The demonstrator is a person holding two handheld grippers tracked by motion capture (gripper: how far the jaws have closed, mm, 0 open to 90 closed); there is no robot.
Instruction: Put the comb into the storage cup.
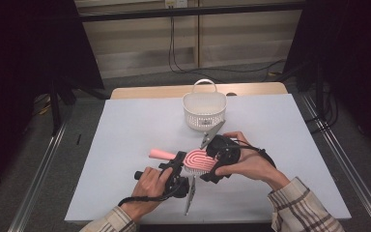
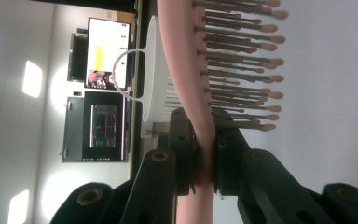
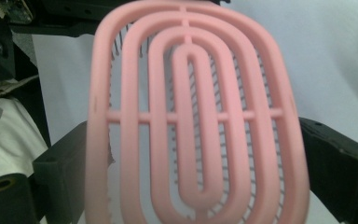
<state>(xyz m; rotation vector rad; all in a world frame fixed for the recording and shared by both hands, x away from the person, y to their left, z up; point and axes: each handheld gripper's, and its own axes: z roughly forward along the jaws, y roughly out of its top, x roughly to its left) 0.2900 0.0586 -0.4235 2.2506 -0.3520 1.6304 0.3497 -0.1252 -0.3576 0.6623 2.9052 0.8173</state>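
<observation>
Pink hairbrush (image 1: pixel 197 161) held above the white table sheet (image 1: pixel 125 130), near the white basket (image 1: pixel 204 110). Neck clamped by left gripper (image 1: pixel 178 161) for support; right gripper (image 1: pixel 211 164) spread wide around the head, pad contact unclear, likely for a handover.

Left tongs (image 1: pixel 179 162) clamped, right tongs (image 1: pixel 212 162) wide.

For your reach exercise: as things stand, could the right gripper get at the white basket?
Probably yes. The right gripper sits open around the pink hairbrush, and bare table lies between it and the white basket.
</observation>
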